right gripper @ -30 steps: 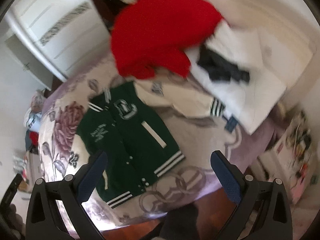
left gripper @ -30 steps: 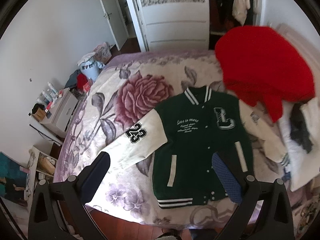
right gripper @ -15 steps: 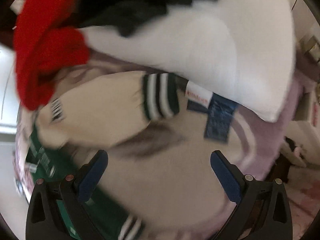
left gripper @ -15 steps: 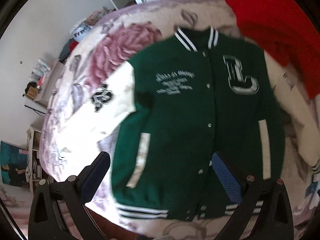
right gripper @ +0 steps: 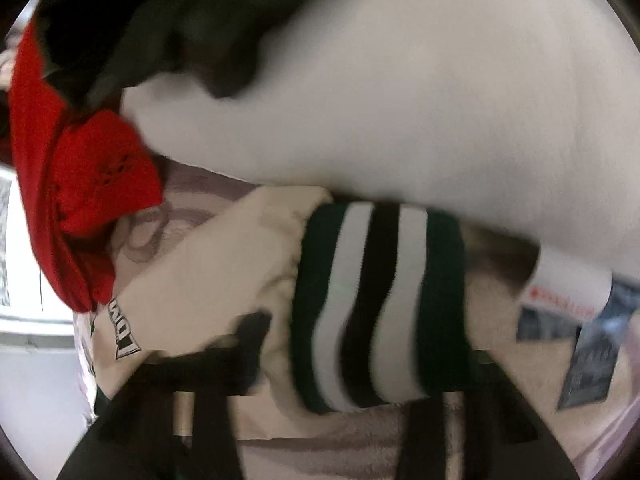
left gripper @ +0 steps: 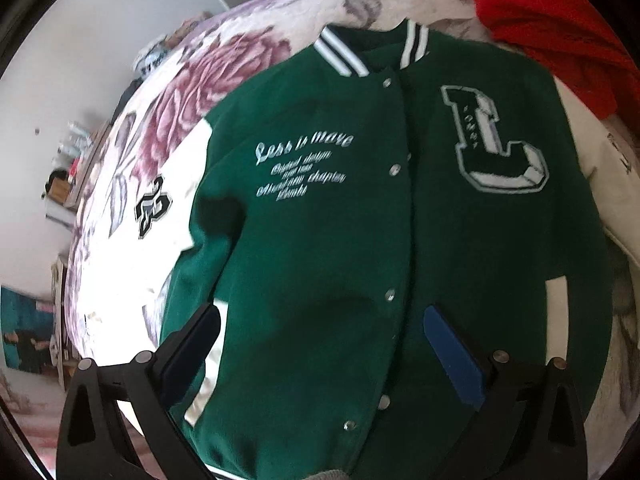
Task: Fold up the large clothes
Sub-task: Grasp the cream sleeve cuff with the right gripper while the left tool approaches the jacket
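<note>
A green varsity jacket (left gripper: 320, 240) with cream sleeves lies flat, front up, on the flowered bedspread (left gripper: 224, 68). My left gripper (left gripper: 320, 340) is open and hovers just above the jacket's lower front, near the snap placket. In the right wrist view, the jacket's cream right sleeve (right gripper: 224, 280) ends in a green, white and black striped cuff (right gripper: 380, 312). My right gripper (right gripper: 360, 380) sits around the cuff, with the fingers on either side of it. The view is blurred, so whether the jaws are closed on the cuff is unclear.
A red garment (left gripper: 560, 20) lies heaped at the jacket's upper right and shows in the right wrist view (right gripper: 80, 184). A white pillow (right gripper: 400, 100) with dark cloth (right gripper: 160, 20) on it lies right behind the cuff. A low cabinet (left gripper: 68, 184) stands left of the bed.
Both grippers have dropped toward the bed. The left one has closed in on the jacket's front. The right one has swung to the sleeve cuff, which now fills the space between its fingers.
</note>
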`<state>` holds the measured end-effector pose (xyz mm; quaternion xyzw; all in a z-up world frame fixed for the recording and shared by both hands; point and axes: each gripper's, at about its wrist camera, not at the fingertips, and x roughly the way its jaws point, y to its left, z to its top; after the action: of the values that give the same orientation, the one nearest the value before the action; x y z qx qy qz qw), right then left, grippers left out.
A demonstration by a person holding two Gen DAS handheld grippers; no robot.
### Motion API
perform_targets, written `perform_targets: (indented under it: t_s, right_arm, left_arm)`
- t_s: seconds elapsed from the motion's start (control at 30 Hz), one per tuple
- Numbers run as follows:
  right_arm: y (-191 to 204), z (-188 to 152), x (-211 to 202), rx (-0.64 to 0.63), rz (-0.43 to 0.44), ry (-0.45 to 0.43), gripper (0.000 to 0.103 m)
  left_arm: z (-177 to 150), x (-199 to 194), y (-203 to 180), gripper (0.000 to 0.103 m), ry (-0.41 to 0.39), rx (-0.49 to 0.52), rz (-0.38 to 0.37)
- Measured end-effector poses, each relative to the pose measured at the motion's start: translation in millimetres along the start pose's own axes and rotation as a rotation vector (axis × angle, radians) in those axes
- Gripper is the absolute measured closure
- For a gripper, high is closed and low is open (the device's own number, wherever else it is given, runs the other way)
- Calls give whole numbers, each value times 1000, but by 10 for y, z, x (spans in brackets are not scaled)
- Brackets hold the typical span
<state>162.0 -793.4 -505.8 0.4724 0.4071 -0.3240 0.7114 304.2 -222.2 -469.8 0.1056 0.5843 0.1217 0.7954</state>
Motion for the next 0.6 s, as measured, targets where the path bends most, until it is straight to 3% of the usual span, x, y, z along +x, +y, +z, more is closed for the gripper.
perform_targets:
  t_s: [0.2,0.3,0.47,0.6]
  right_arm:
    - [473,122,-651,-229,8,-225,80]
    - [774,248,-897,-311,26,-295,82]
    - [1240,489,-1027,-380,51,-301,82]
    - [1664,420,-1169,-422,68,-298,83]
  left_arm:
    - [130,-132,-184,0,-66,58,2]
    - [220,-132,-293,0,-68,71,-21]
    - [462,50,-375,0,-32,40,-46]
    - [692,320,-309,0,-4,6,-17]
